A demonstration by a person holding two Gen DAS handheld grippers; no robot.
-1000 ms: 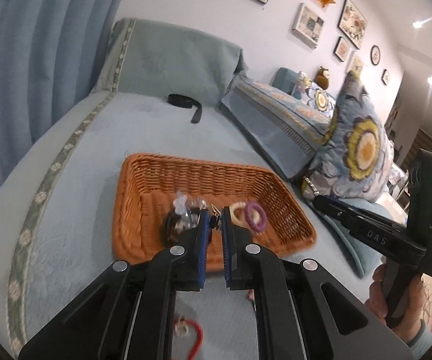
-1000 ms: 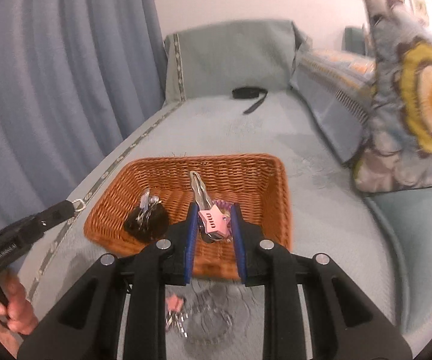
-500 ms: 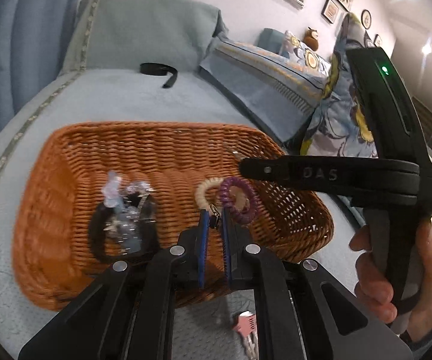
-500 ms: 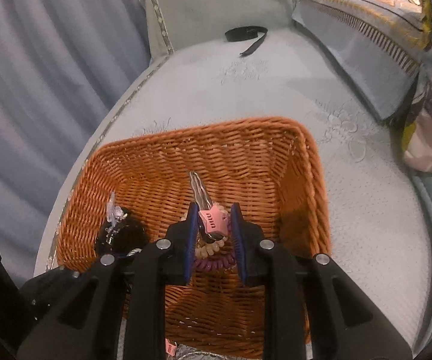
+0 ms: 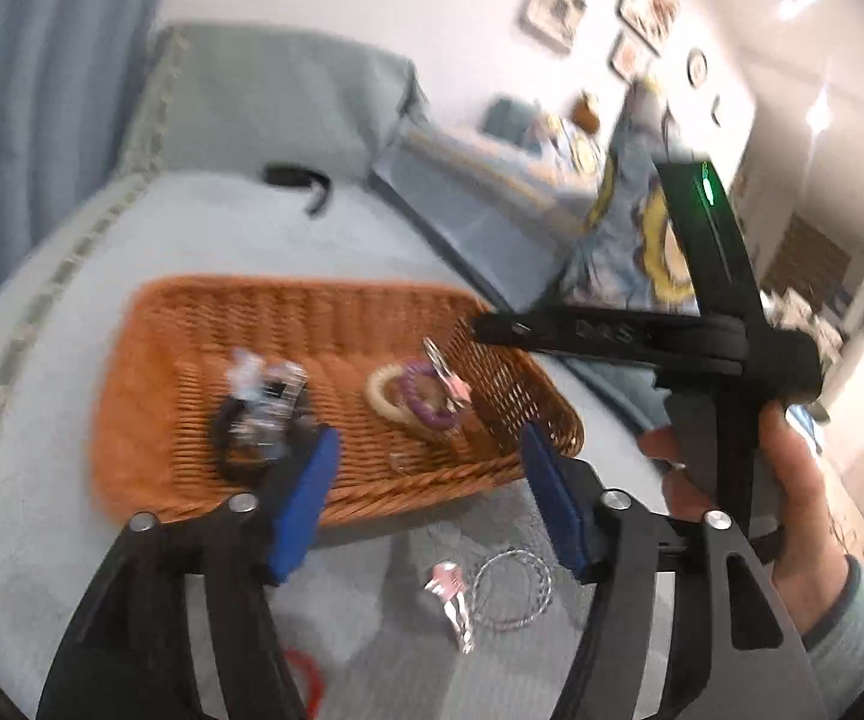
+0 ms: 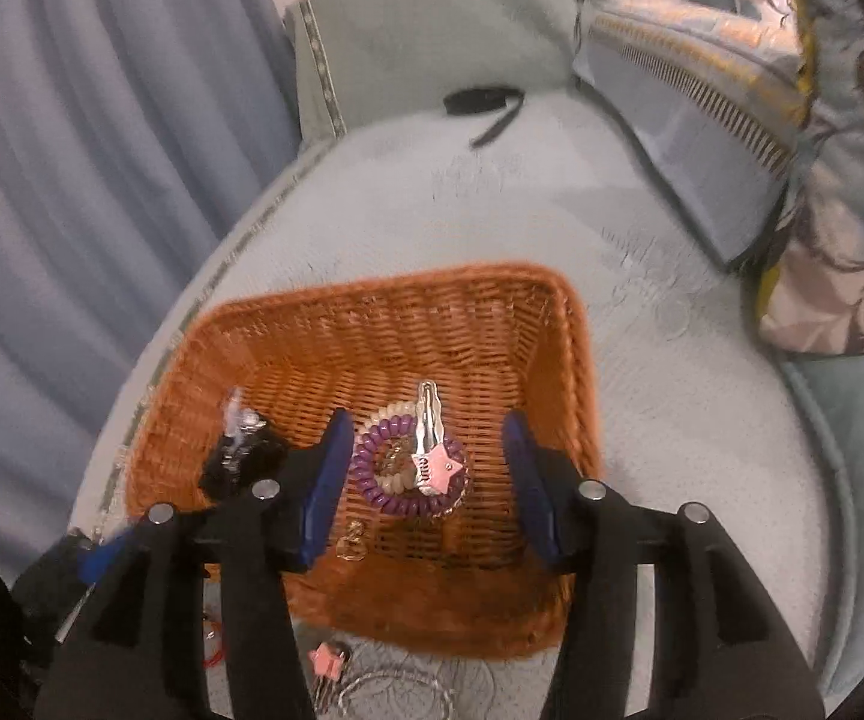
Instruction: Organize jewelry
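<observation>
**A:** So, how far along are you?

**B:** Partly done, judging by how things lie. Your basket [image 6: 570,360] on the bed [image 6: 702,450] already holds a purple coil [image 6: 372,480] lying over a cream ring [image 5: 381,393], a pink star clip [image 6: 435,456] resting on top of them near the right wall, a black tie [image 5: 240,438] with something clear on it toward the left wall, and a small clear piece [image 6: 351,543] by the near wall.

**A:** And what's left?

**B:** Outside, just off the basket's near edge, you still have a second star clip [image 5: 450,591], a twisted silver ring [image 5: 513,588] beside it, and something red [image 5: 306,675] close to the bottom of the left view. Those look like your next pick-ups.

**A:** What are the claws doing?

**B:** Your left gripper [image 5: 426,498] has just been opening; its jaws are spread wide over the near rim and nothing sits between them. Your right gripper [image 6: 426,474] has just been opening too. The star clip and coil appear between its blue pads [image 6: 327,480], but the pads stand clear of them on both sides, so the clip lies loose in the basket.

**A:** Anything to watch?

**B:** The left view is blurred, so small pieces there are hard to make out
</observation>
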